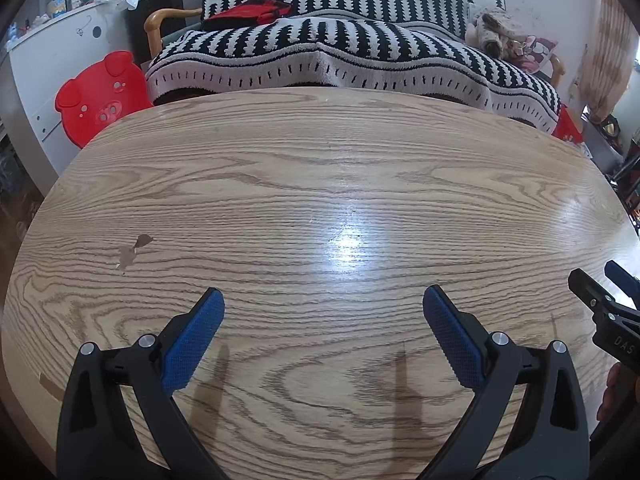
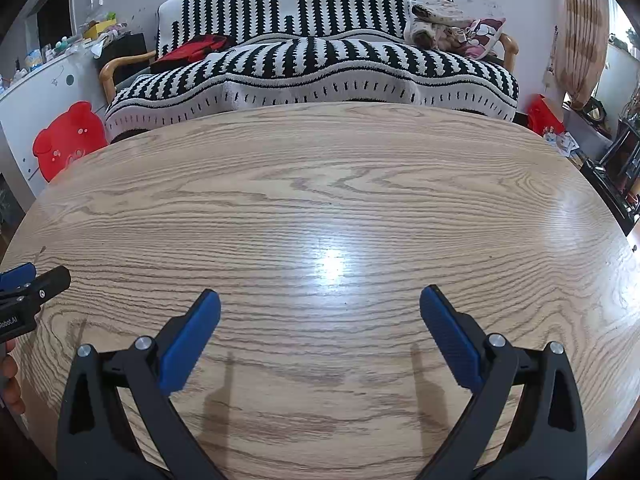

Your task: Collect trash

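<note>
Over the wood-grain counter (image 1: 320,184), the left claw (image 1: 323,300) hangs w/ both blue pads spread wide, gripping nothing. Same for the right claw (image 2: 320,300): released, pads apart, shadows of the fingers falling on the counter just beneath. The two sit side by side (each one's tip pokes into the other's view at the edge). No trash shows on the counter in either view, so can't tell where it is. Behind the far edge: a striped sofa (image 1: 360,48), a red pig stool (image 1: 100,100) to its left.

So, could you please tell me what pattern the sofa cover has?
Black-and-white stripes on the sofa cover, clearest in the right wrist view.
</note>
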`<act>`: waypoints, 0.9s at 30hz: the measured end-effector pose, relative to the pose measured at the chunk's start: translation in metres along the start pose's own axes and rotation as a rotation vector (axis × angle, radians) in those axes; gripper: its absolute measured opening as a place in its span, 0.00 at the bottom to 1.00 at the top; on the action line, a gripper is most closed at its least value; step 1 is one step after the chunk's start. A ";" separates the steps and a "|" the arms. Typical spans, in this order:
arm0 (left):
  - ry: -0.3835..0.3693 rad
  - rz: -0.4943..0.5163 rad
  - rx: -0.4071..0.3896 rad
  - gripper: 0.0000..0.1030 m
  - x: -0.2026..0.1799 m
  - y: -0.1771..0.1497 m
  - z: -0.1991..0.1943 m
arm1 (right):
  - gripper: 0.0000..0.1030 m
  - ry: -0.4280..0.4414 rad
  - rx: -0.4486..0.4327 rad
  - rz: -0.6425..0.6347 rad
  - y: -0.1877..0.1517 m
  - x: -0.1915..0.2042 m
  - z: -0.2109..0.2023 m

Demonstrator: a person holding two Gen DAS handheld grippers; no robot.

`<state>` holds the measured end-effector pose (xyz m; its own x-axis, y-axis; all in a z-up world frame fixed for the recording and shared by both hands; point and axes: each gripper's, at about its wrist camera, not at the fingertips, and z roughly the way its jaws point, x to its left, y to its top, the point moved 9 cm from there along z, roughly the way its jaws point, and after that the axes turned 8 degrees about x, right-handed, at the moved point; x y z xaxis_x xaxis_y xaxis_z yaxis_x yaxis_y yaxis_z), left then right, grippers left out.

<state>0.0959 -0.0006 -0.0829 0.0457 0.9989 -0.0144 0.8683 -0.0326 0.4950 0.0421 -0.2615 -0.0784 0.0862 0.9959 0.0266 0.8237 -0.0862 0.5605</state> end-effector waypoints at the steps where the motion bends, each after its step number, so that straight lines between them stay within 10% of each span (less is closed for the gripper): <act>1: -0.001 0.000 0.001 0.94 0.000 0.000 0.000 | 0.94 0.001 0.000 -0.001 0.000 0.000 0.000; 27: -0.027 -0.001 0.021 0.94 -0.004 -0.005 0.003 | 0.94 0.007 0.010 -0.007 -0.003 0.001 0.003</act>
<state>0.0928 -0.0043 -0.0883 0.0575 0.9976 -0.0385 0.8783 -0.0322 0.4771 0.0411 -0.2608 -0.0828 0.0760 0.9967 0.0287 0.8299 -0.0792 0.5523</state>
